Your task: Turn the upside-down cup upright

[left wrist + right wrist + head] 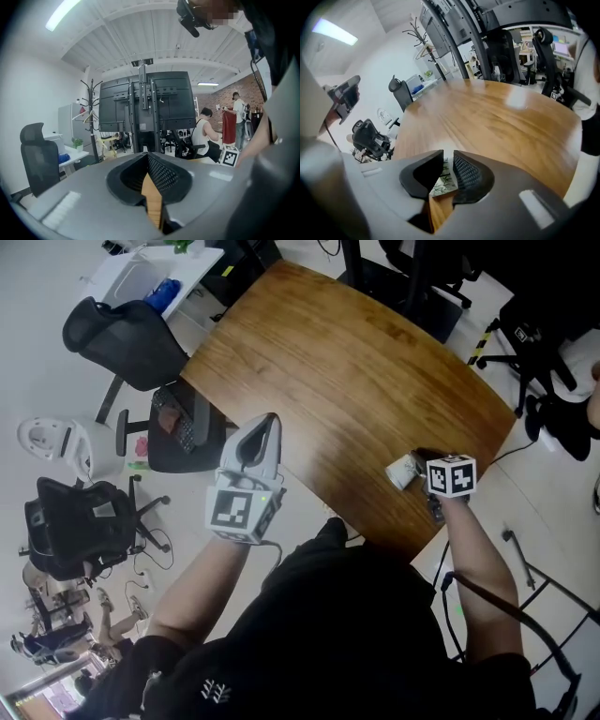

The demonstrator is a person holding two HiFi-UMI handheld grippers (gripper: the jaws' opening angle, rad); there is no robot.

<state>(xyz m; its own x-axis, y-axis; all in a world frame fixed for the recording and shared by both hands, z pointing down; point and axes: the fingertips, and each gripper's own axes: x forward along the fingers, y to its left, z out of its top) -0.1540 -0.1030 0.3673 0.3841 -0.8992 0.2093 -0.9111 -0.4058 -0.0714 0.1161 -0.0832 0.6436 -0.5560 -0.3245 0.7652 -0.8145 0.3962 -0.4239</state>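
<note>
One wooden table [356, 381], one cup [405, 472], two claws (left claw [146, 158], right claw [448, 158]).

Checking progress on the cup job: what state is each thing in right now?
cup: tilted on the table, not upright yet, its wall in the right claw.
right claw: shut on the cup's wall.
left claw: shut, empty.
</note>
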